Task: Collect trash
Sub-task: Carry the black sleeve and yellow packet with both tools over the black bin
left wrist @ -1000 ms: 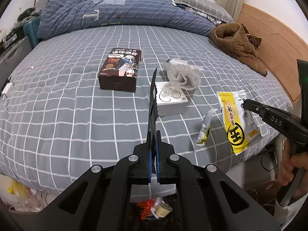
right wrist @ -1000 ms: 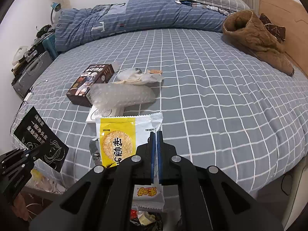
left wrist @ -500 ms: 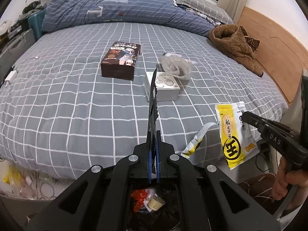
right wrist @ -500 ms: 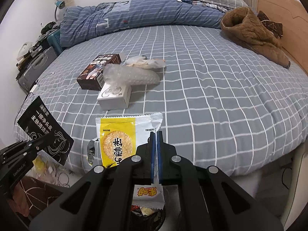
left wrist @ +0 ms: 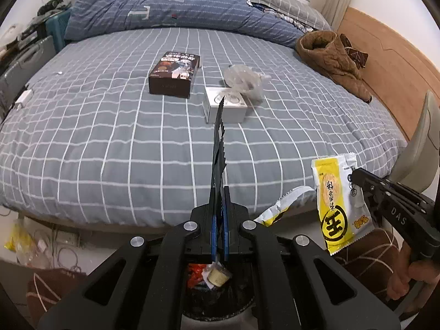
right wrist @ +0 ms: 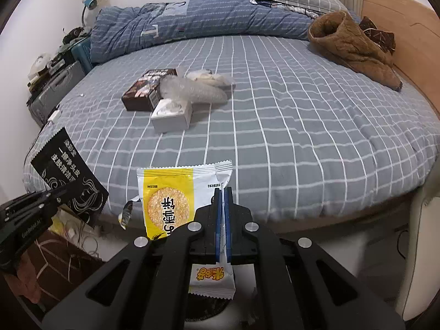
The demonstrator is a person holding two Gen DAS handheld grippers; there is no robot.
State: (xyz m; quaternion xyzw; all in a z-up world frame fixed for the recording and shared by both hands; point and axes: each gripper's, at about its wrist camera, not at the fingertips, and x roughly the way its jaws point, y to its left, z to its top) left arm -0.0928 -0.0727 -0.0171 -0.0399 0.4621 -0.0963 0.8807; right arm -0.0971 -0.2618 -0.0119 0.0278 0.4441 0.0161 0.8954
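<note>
My left gripper (left wrist: 219,192) is shut on a flat black wrapper (left wrist: 218,148), seen edge-on here and face-on in the right wrist view (right wrist: 68,181). My right gripper (right wrist: 223,192) is shut on a yellow and white snack wrapper (right wrist: 170,192), which also shows in the left wrist view (left wrist: 337,200). Both hang past the bed's front edge, above a dark trash bin (left wrist: 217,291) holding scraps. On the bed lie a brown box (left wrist: 174,74), a white box (left wrist: 225,108), a clear plastic bag (left wrist: 244,81) and a torn yellow wrapper (left wrist: 280,209) at the edge.
The grey checked bed (left wrist: 110,137) fills the view, with a blue duvet (left wrist: 165,8) at the back and a brown coat (left wrist: 332,60) at the right by the wooden headboard. Cables and clutter (left wrist: 49,244) lie on the floor at the left.
Both grippers have drawn back from the bed with their wrappers and now hang beyond its front edge over the bin. The items on the bed have not moved.
</note>
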